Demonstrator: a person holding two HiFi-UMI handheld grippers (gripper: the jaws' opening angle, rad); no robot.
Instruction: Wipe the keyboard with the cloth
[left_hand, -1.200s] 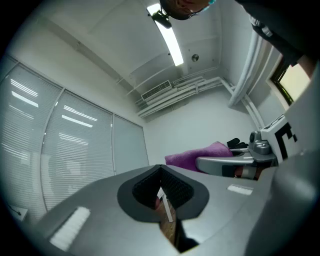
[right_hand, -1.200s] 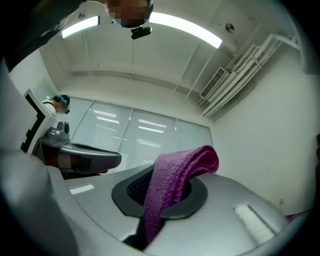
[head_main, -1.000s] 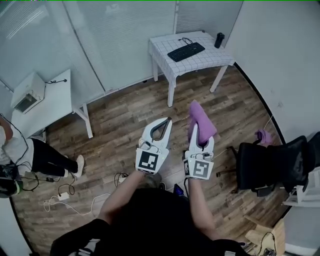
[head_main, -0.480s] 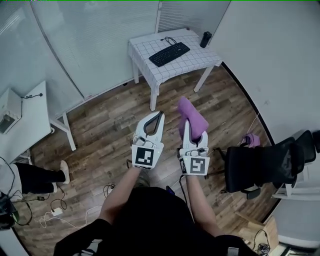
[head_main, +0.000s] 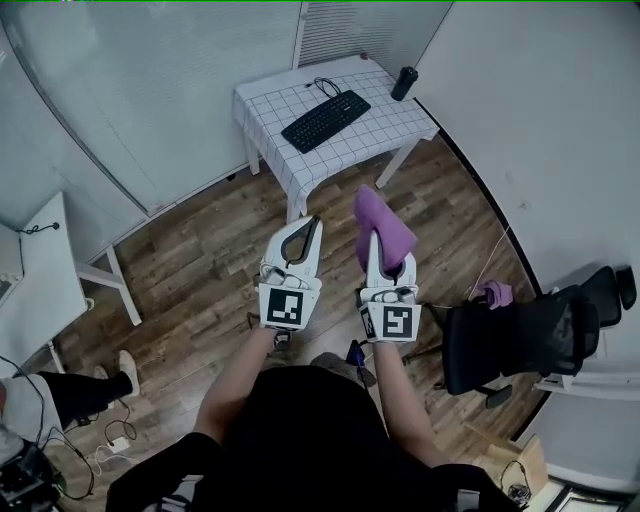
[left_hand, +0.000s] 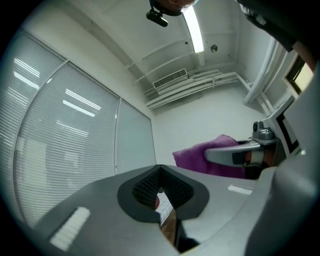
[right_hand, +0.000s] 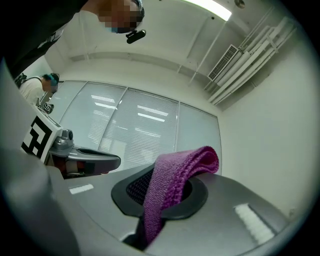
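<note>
Hands first: both are held side by side in front of the person's body, each gripper pointing forward and roughly level. The left gripper (head_main: 312, 222) has its ribbed black fingers (left_hand: 145, 188) pressed together with nothing between them. The right gripper (head_main: 373, 242) has its fingers (right_hand: 134, 188) clamped on a folded purple terry cloth (head_main: 384, 230), which stands up out of the fingers and flops forward past their tips.

Beyond the grippers comes a stretch of brown wood-plank floor (head_main: 200, 250), and to the right a black office chair (head_main: 512, 338), clear of both hands.

Further on stands the small white table with a grid-pattern top (head_main: 262, 98). The flat black computer keyboard (head_main: 326, 119) lies on it, well apart from the fingers, ahead of them and slightly to the left in the head view. Its long axis runs on a diagonal, near-left end to far-right end, so one long edge faces the person at an angle and not squarely. Its black cable leaves the far side. A dark cylindrical bottle (head_main: 404, 83) stands at the table's far right corner, apart from the keyboard.

The left gripper sits closer to the keyboard's line, yet the cloth is in the right one. So the right hand probably has to cross forward and leftward over the floor, then stroke along that diagonal.
</note>
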